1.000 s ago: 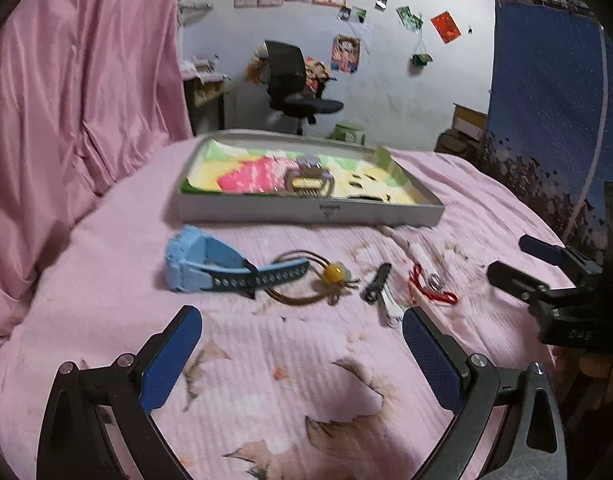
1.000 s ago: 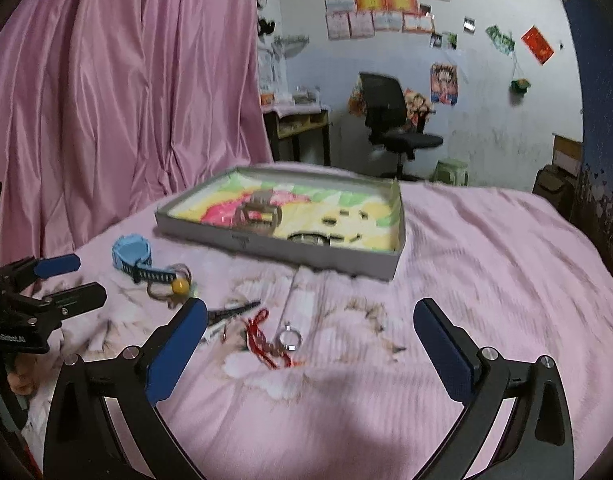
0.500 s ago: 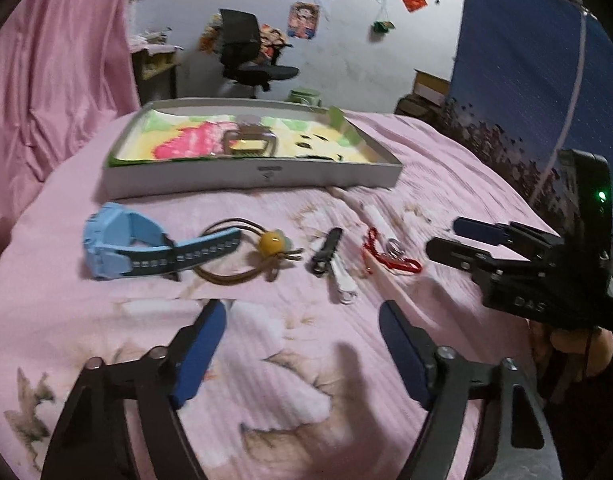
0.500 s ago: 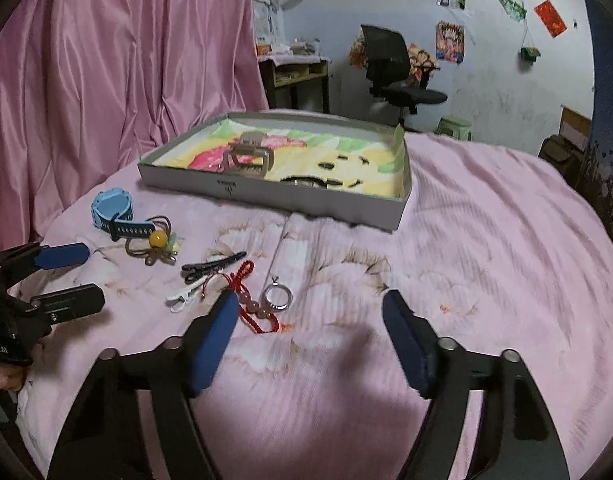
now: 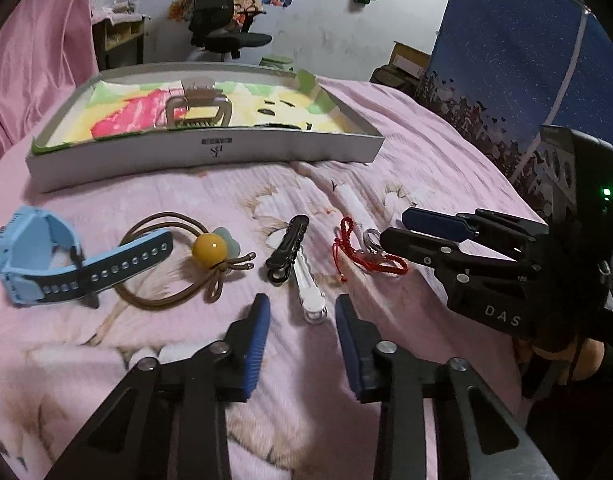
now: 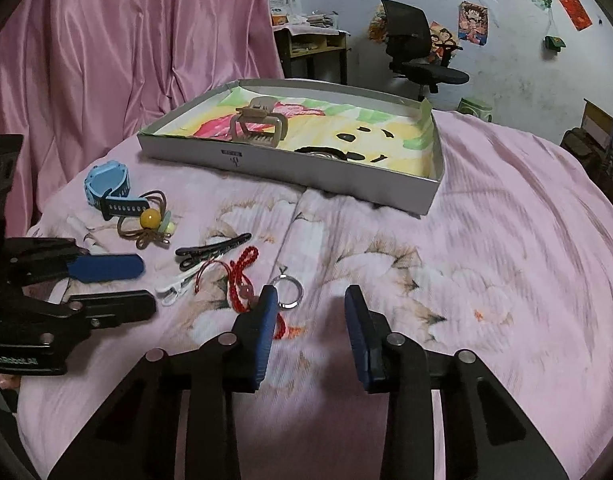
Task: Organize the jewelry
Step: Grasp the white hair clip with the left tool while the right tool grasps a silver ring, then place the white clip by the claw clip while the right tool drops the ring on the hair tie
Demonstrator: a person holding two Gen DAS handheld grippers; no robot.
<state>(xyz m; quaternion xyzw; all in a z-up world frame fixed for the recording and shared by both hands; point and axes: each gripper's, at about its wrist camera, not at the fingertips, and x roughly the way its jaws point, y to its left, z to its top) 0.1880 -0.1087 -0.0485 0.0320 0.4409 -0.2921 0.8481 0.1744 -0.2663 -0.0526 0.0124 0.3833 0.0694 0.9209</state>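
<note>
- While both tongs hang over the pink bed cover point(image 5: 426, 152), the jewelry lies in a row in front of the box.
- Far left is a blue watch point(image 5: 34, 256), its strap touching a brown hair tie point(image 5: 162, 300) with a yellow ball.
- Next come a black hair clip point(image 5: 286, 252) and a white hair clip point(image 5: 308, 284), touching each other.
- The left tongs point(image 5: 302, 312) are closing, with bare cover between the blue pads. The white clip's end is just in front of them.
- A red bead string point(image 6: 242, 276) lies beside a silver ring point(image 6: 287, 290).
- The right tongs point(image 6: 308, 304) are closing too, with nothing between them. The ring is just by the left pad.
- The right tool's side reads "DAS".
- Behind the row, a grey box point(image 6: 306, 168) has a small label too blurry to read. Inside is a bright picture lining, a tan claw clip point(image 6: 258, 126) and some small dark pieces.
</note>
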